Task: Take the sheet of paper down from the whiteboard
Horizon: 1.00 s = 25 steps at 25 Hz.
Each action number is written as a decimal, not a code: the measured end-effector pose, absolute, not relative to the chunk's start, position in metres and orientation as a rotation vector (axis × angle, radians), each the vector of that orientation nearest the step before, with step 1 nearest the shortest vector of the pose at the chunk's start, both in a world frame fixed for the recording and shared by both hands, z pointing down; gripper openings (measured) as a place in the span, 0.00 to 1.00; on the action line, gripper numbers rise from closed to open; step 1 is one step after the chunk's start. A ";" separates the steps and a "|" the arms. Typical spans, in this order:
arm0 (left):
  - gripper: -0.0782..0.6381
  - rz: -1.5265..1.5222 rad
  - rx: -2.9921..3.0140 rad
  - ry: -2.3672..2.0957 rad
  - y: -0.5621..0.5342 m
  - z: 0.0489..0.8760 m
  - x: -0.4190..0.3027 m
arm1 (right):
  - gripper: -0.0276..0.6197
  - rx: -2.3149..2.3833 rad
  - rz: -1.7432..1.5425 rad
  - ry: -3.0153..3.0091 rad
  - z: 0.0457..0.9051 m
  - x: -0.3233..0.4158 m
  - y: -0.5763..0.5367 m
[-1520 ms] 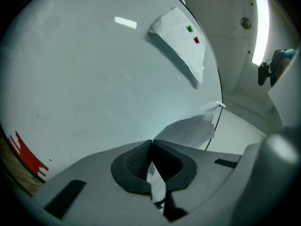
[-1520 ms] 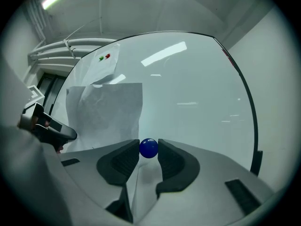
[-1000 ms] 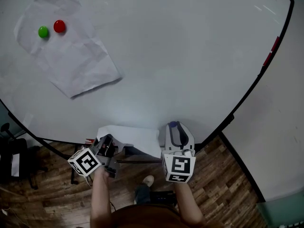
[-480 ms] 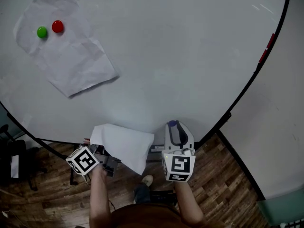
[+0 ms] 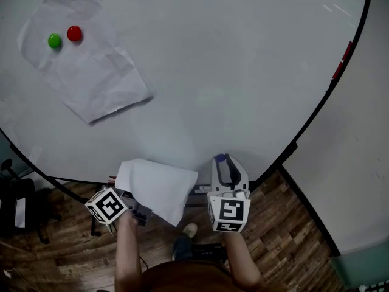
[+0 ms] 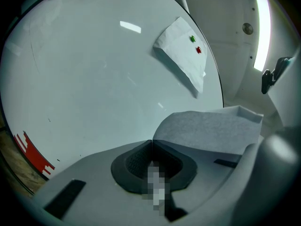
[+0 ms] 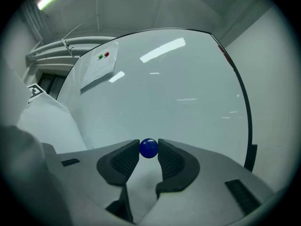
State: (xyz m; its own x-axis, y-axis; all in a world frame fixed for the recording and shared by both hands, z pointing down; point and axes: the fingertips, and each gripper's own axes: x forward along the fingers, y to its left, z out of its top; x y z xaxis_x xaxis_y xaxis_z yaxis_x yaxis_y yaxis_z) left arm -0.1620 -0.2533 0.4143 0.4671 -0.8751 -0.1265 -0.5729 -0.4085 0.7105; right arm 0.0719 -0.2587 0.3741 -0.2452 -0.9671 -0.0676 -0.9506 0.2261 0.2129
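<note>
White board (image 5: pixel 231 72) fills the view, and the freed sheet (image 5: pixel 159 184) is held off it at the bottom edge, pinched by its edge in the fully closed left gripper (image 6: pixel 151 142). To finish well, the sheet is best drawn straight away from the board without being creased, while the blue magnet (image 7: pixel 149 147), clamped between the wide-set jaws of the right gripper (image 7: pixel 149 152), is kept clear of the paper. A second sheet (image 5: pixel 85 66) is pinned well apart at the upper left by a green magnet (image 5: pixel 55 41) and a red magnet (image 5: pixel 74 33); nothing is seen barring the way.
</note>
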 end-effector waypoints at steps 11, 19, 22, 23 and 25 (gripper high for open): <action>0.14 -0.683 2.127 -1.177 -0.247 0.413 -0.156 | 0.25 1.890 -0.335 -2.399 0.374 0.073 -0.252; 0.14 -0.672 2.123 -1.180 -0.241 0.413 -0.152 | 0.25 1.893 -0.323 -2.401 0.376 0.079 -0.246; 0.14 -0.663 2.102 -1.198 -0.240 0.416 -0.154 | 0.25 1.892 -0.318 -2.405 0.376 0.079 -0.246; 0.14 -0.663 2.098 -1.200 -0.240 0.417 -0.154 | 0.25 1.893 -0.319 -2.404 0.376 0.079 -0.246; 0.14 -0.671 2.095 -1.194 -0.240 0.419 -0.154 | 0.25 1.896 -0.326 -2.397 0.376 0.080 -0.246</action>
State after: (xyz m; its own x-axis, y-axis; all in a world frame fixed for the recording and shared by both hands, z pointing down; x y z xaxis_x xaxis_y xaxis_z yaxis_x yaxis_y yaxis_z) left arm -0.1542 -0.2403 0.4188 0.4605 -0.8795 -0.1200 -0.5599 -0.3927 0.7296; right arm 0.0795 -0.2461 0.3760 -0.2374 -0.9683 -0.0782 -0.9539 0.2172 0.2070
